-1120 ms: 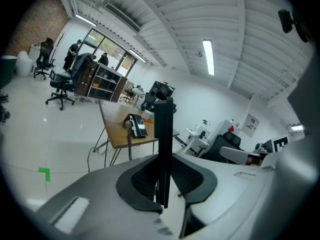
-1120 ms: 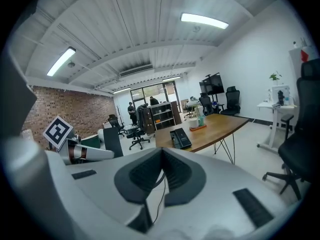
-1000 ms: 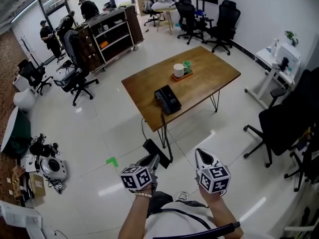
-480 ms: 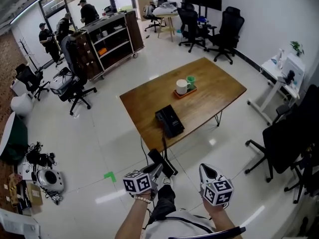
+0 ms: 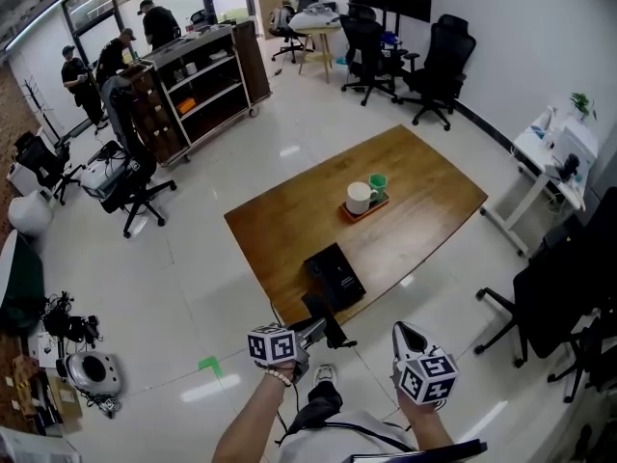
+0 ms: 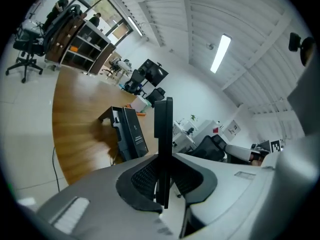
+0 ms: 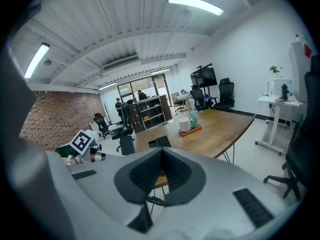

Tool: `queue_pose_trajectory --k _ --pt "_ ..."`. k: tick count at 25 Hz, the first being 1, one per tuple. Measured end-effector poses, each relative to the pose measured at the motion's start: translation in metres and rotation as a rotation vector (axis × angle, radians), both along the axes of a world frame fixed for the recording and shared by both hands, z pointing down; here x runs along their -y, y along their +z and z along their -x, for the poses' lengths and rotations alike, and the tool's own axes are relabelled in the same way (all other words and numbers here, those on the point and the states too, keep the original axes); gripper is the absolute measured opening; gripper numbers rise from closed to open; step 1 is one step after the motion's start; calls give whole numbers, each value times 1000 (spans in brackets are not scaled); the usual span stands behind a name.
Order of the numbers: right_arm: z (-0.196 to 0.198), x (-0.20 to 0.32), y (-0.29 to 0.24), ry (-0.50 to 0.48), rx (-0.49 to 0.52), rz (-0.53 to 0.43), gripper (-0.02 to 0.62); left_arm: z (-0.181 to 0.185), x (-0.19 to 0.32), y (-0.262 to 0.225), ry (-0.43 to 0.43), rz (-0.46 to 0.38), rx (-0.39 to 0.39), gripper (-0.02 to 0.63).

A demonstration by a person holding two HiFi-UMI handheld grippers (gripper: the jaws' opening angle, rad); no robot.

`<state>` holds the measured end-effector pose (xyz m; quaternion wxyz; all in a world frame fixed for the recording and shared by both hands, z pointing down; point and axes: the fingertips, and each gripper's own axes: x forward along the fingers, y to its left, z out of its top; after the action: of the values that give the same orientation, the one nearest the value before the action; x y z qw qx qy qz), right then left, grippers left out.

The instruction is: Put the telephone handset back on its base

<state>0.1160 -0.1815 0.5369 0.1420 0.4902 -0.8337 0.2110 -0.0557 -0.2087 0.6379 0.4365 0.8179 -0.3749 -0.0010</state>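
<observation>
The left gripper (image 5: 311,333) hangs low before the surface (image 5: 280,225), its fingers clamped on the handset (image 6: 163,134). Only the right gripper view shows the right gripper (image 7: 161,156) fingers together, empty.

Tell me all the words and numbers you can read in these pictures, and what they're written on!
No text here can be read.
Telephone base: a tiny pale mark on its dark top, too small to read.
Wall sign: blurred, unreadable.
Marker cube: black-and-white square patterns only, no letters or numbers.
</observation>
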Motion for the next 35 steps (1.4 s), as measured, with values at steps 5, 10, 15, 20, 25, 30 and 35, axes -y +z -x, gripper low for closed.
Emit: queue_pose_trajectory --k 5,10,15,20,25,30,35 --pt "6 35 0 43 -11 8 3 6 49 16 78 13 -61 75" --pt "8 57 5 99 -17 26 3 10 83 31 98 34 -130 75" --pt "9 71 14 131 -28 49 3 8 103 49 109 63 -170 75" --pt "8 82 14 143 -38 55 3 2 113 58 117 82 -204 75" --pt "12 91 13 144 -42 55 3 4 118 66 120 107 -231 75" --pt "10 96 15 151 -48 61 3 6 121 74 100 130 -287 75" --pt "11 99 15 152 -52 67 3 1 122 78 120 134 -297 75"
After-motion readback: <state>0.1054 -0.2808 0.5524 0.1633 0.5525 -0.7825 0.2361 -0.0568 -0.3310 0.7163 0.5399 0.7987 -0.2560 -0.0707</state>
